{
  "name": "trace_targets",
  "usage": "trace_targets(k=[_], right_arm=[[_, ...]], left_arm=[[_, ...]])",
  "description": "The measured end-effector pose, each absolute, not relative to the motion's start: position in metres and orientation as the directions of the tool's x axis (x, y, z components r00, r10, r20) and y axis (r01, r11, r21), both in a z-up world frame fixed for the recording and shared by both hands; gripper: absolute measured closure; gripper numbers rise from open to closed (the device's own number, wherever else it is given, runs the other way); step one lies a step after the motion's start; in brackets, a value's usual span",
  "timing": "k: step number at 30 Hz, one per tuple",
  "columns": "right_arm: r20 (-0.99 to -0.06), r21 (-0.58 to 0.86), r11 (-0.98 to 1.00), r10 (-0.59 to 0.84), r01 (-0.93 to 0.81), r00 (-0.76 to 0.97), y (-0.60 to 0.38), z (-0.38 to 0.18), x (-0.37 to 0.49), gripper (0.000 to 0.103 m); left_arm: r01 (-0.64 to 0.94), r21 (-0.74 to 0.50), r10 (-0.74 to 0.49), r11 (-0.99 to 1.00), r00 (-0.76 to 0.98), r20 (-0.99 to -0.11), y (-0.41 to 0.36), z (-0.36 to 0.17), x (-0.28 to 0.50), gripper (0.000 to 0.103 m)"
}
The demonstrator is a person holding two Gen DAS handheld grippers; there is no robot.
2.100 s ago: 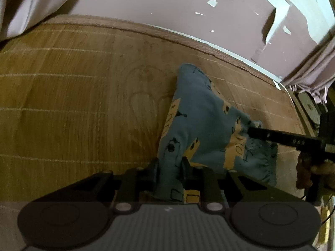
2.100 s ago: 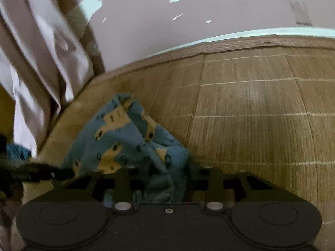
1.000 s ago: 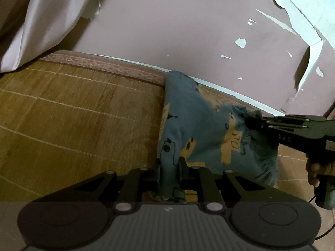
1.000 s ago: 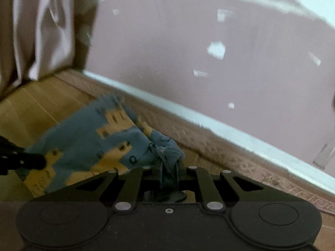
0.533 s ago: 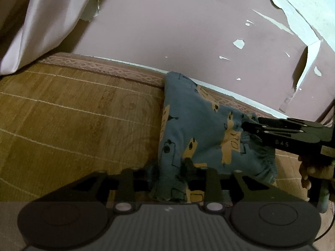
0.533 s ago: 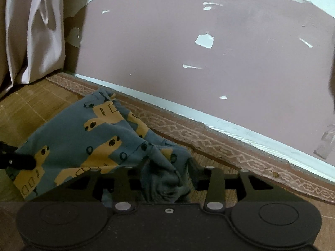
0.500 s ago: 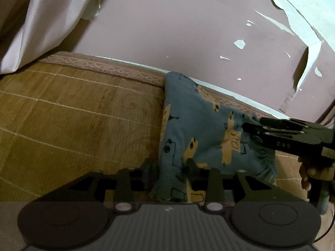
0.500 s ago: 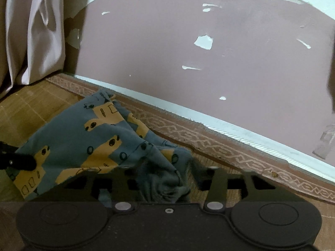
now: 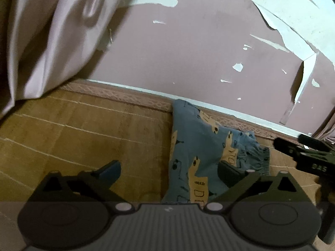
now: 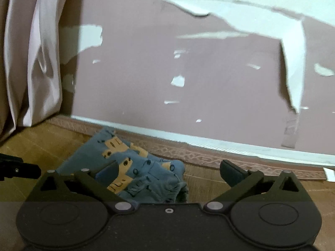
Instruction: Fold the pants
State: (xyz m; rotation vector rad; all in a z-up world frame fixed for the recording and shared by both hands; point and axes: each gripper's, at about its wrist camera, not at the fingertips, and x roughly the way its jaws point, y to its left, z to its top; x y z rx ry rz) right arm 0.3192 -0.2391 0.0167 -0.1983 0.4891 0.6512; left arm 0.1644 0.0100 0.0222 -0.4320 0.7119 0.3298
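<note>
While both tongs (image 9: 169, 168) (image 10: 169, 170) gape wide, pants (image 9: 199, 152) lie folded.

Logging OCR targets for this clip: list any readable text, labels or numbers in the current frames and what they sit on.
"DAS": white letters on the side of the right gripper, seen from the left wrist view.
Letter-like marks such as "D" and "O" in the yellow print on the pants: not readable as words.
Nothing readable on the wall, the mat or the left gripper.
</note>
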Motion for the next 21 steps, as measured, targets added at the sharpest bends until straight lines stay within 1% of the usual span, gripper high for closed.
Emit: trace_targets(k=[7,14,21], right_arm=[[-0.479,-0.007,0.798,0.526,-0.602,0.703,-0.259,0.031,0.272,0.001],[-0.511,0.023,0.841,0.475,-0.541,0.717,-0.278,0.023,0.227,0.001],[-0.465,0.069,0.826,0.523,-0.56,0.714,-0.292,0.013,0.179,0.001]], left_arm=[[-0.419,-0.226,0.154,0.879,0.701,-0.697,0.006,0.031,0.139,0.0],[-0.418,-0.21,0.168,0.884,0.702,-0.692,0.003,0.033,0.111,0.0],[-0.395,-0.165,0.191,0.904,0.718,-0.669,-0.01,0.033,0.089,0.0]])
